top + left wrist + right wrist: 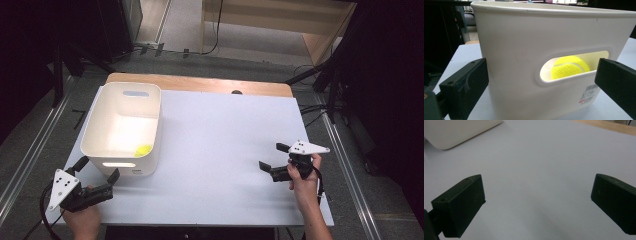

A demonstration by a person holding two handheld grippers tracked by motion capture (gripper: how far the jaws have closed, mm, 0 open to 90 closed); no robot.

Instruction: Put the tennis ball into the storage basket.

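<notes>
**Ball in the bin, both grippers empty**

Tennis ball (143,149) lay inside the white bin (98,120), at its near end behind the handle slot. Left gripper (99,171) sat just before that wall, jaws spread wide, holding nothing. Right gripper (273,156) hovered well apart over the table (225,135), equally wide and empty.

The bin (524,50) looks smooth, slightly glossy plastic, the tennis ball (570,67) fuzzy felt, the tabletop (225,140) matt.

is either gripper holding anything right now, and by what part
Nothing is held. The left gripper is open beside the bin; the right gripper is open over the table.
</notes>
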